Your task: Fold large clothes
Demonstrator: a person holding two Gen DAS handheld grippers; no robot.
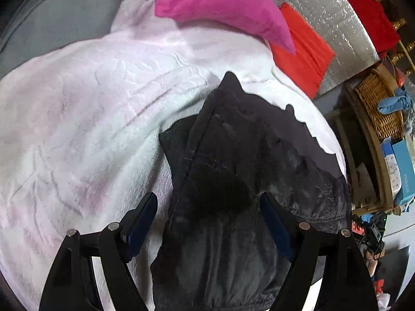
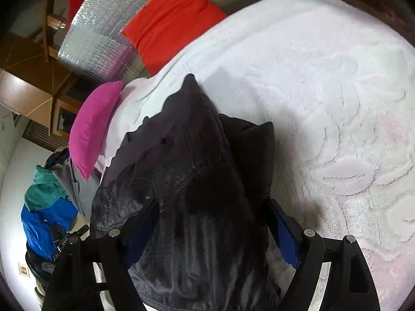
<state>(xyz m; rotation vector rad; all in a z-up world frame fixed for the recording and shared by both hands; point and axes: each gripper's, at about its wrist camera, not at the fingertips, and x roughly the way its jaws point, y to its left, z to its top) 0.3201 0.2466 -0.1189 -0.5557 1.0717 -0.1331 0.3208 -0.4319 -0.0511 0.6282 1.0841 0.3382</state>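
Observation:
A large dark grey quilted garment (image 1: 233,171) lies bunched on a white-pink fleece blanket (image 1: 85,119). My left gripper (image 1: 208,207) stands wide open, its blue-padded fingers on either side of a raised fold of the garment. The same garment (image 2: 197,181) shows in the right wrist view, draped up between the fingers of my right gripper (image 2: 212,215), which is also wide open around it. Neither pair of pads presses the cloth. The garment's near part runs under both grippers and is hidden there.
A magenta pillow (image 1: 220,2) and a red cushion (image 1: 301,46) lie at the blanket's far edge against a silver foil panel (image 1: 334,20). A wicker basket (image 1: 378,103) and boxes stand on the right. A blue and teal jacket (image 2: 46,207) hangs beside the bed.

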